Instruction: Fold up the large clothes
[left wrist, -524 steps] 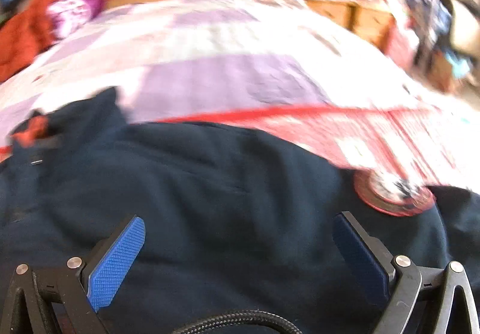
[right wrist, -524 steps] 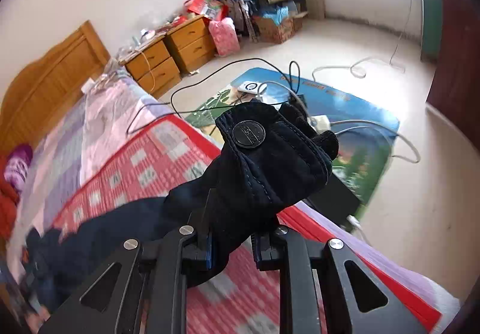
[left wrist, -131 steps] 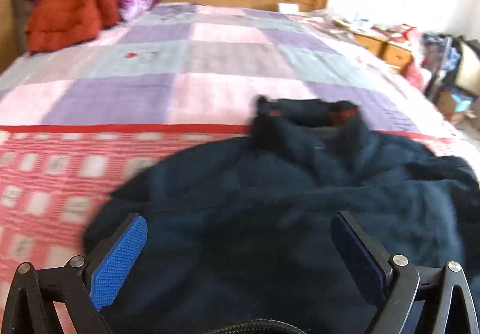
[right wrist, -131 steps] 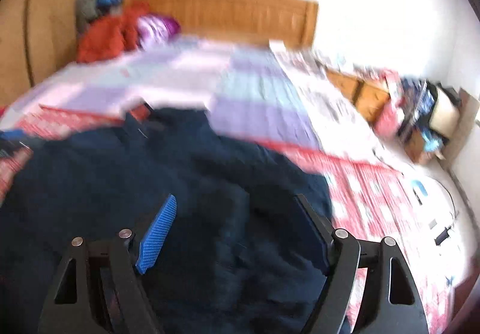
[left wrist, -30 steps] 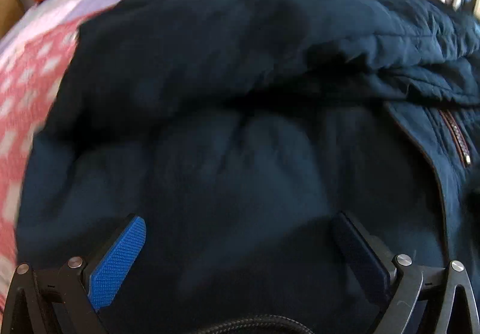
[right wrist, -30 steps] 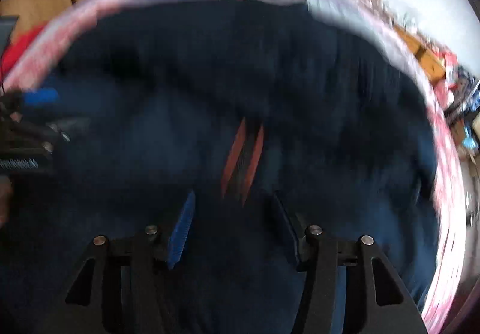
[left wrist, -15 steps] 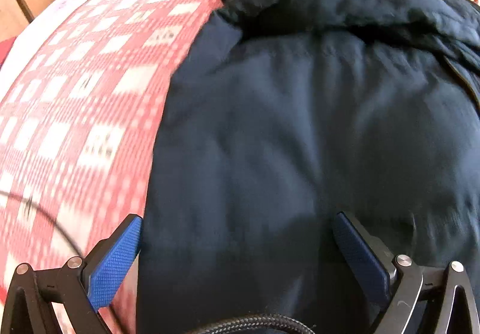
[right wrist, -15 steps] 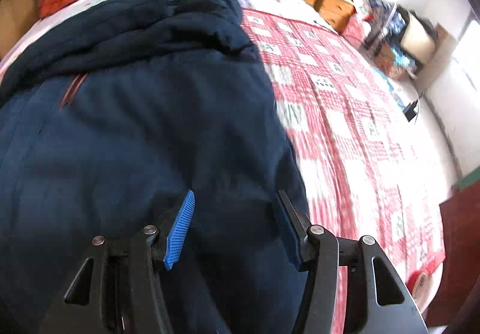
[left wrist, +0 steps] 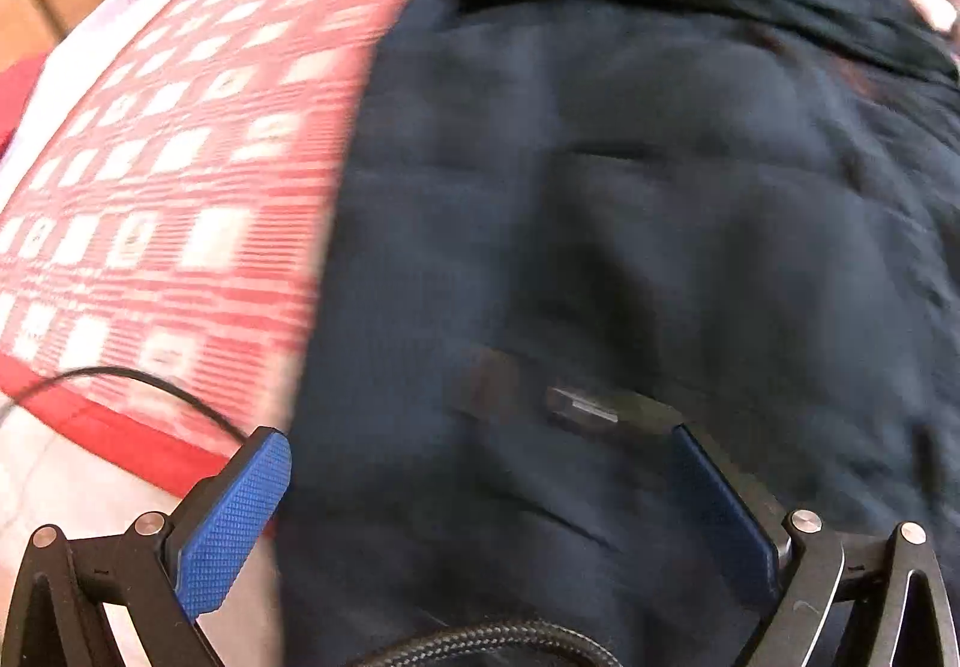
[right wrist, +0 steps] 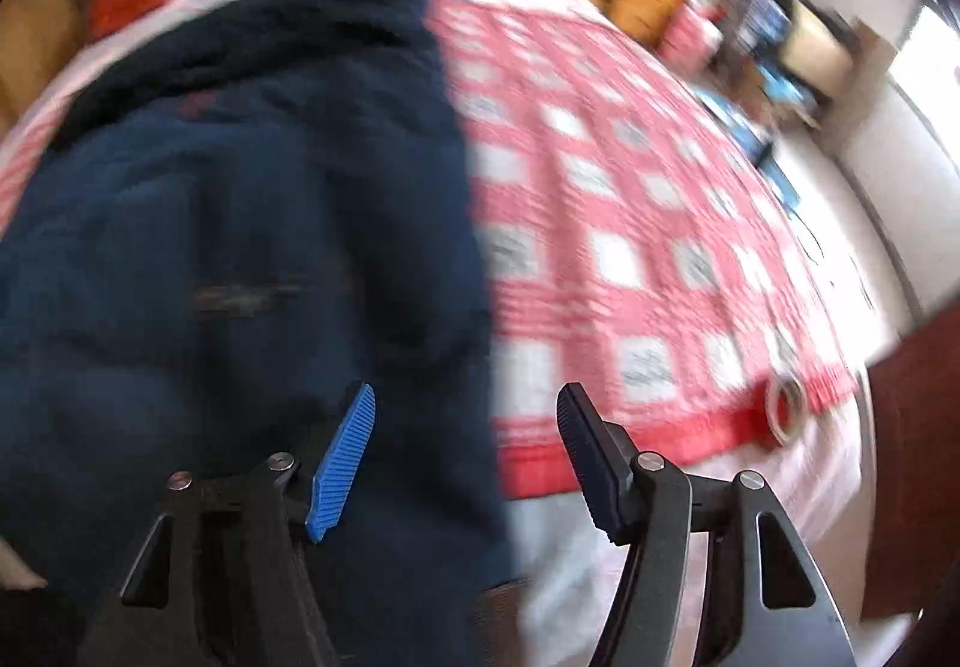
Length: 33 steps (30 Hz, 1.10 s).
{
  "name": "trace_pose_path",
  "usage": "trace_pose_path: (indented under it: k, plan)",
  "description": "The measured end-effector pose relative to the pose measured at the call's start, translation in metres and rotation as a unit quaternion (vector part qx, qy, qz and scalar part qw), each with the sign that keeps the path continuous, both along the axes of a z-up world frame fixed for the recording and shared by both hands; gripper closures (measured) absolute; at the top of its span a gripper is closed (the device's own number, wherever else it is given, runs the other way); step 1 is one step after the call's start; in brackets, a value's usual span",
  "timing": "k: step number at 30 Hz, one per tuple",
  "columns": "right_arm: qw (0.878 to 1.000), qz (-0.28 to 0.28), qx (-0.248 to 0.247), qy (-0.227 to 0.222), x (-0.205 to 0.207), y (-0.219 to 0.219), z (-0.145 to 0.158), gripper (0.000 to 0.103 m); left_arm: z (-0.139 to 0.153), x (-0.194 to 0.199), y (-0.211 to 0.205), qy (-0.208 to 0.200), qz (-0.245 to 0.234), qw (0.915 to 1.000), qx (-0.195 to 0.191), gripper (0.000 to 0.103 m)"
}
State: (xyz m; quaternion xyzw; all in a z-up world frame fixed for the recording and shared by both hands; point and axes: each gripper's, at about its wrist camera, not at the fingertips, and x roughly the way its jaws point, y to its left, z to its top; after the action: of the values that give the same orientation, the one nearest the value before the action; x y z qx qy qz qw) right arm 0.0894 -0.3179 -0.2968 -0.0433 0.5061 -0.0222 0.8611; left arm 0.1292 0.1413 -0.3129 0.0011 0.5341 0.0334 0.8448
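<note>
We are over a bed with a red-and-white checked blanket (right wrist: 630,223), a wooden headboard and cluttered drawers blurred beyond. A dark navy jacket (left wrist: 630,223) lies spread on the blanket, its upper part bunched toward the headboard. Our left gripper (left wrist: 480,493) hangs above the jacket's left edge, jaws wide and gripping nothing. Our right gripper (right wrist: 465,457) sits over the jacket's right edge, its jaws opening, the cloth's border below them but unpinched. A thin black cable (left wrist: 138,385) crosses the blanket's corner.
</note>
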Motion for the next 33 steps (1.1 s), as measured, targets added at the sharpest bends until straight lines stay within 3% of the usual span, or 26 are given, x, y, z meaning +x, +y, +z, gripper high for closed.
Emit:
trace_pose_path:
  k: [4, 6, 7, 11, 12, 13, 14, 19, 24, 33]
  plan:
    - [0.992, 0.126, 0.007, 0.022, -0.009, 0.070, -0.014, 0.035, -0.012, -0.020, -0.042, 0.028, -0.057, 0.9980, -0.004, 0.000]
    - [0.988, 0.149, -0.009, 0.041, -0.022, 0.081, -0.035, 0.035, -0.030, -0.032, -0.048, 0.034, -0.085, 0.9957, 0.017, 0.000]
    - [0.989, 0.139, -0.014, 0.042, -0.030, 0.072, -0.040, 0.035, -0.034, -0.039, -0.046, 0.033, -0.089, 0.9953, 0.018, 0.000]
    - [0.999, -0.009, -0.017, 0.028, -0.062, -0.001, -0.037, 0.036, -0.039, -0.054, -0.005, 0.029, -0.092, 0.9952, 0.016, 0.000]
    - [0.999, -0.018, 0.008, 0.026, -0.071, -0.009, -0.033, 0.040, -0.037, -0.057, 0.011, 0.031, -0.087, 0.9955, 0.020, 0.000]
    - [0.999, -0.028, -0.006, 0.033, -0.077, -0.010, -0.029, 0.037, -0.036, -0.059, 0.020, 0.033, -0.083, 0.9958, 0.022, 0.000]
    - [0.997, -0.038, -0.051, 0.043, -0.080, -0.008, -0.028, 0.036, -0.034, -0.063, 0.036, 0.032, -0.070, 0.9966, 0.030, 0.000]
    - [0.994, -0.084, -0.050, 0.038, -0.111, -0.022, -0.009, 0.036, -0.021, -0.095, 0.093, 0.033, -0.002, 0.9987, 0.039, 0.000]
    - [0.994, -0.074, -0.056, 0.058, -0.111, -0.011, -0.008, 0.036, -0.014, -0.138, 0.114, 0.035, 0.025, 0.9983, 0.040, 0.000]
    - [0.995, -0.053, -0.045, 0.078, -0.124, 0.004, -0.010, 0.036, -0.018, -0.167, 0.094, 0.068, -0.005, 0.9960, 0.057, 0.000]
